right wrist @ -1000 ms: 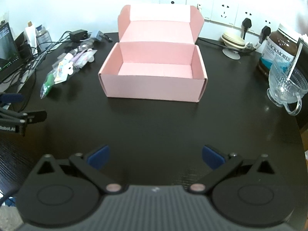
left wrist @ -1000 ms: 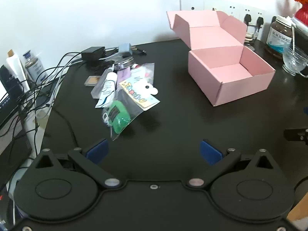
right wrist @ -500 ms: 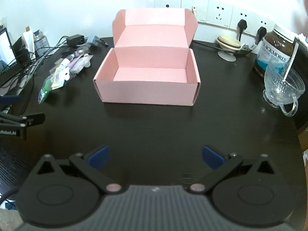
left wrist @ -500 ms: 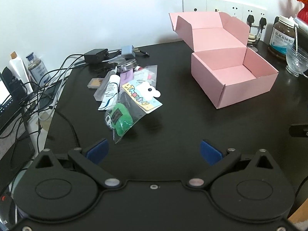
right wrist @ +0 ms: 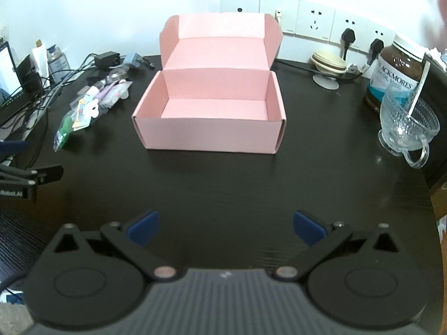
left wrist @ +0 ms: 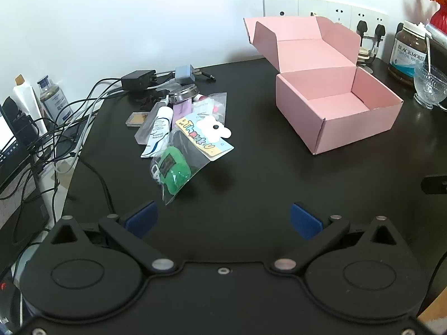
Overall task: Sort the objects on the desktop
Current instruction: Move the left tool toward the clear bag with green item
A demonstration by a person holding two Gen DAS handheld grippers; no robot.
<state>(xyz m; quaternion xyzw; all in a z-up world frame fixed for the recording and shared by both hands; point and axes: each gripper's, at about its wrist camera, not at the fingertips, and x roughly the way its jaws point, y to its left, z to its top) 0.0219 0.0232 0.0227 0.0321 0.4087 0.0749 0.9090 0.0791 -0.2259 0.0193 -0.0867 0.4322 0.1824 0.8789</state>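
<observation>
1. Black table (right wrist: 223,184), seen whole only from the right wrist.
2. Open pink box (right wrist: 209,136) toward the back edge, lid up, inside bare.
3. Left gripper (left wrist: 222,219): blue pads spread wide, clasping nothing, above the front-left part.
4. Right gripper (right wrist: 226,224): pads equally apart, empty, near the front edge.
5. Brown jar (right wrist: 396,75) and glass cup (right wrist: 408,128) at the right edge.
6. Bagged green item (left wrist: 176,171) heading the clutter at the left edge; white tube (left wrist: 157,132) legible only from the left wrist.
</observation>
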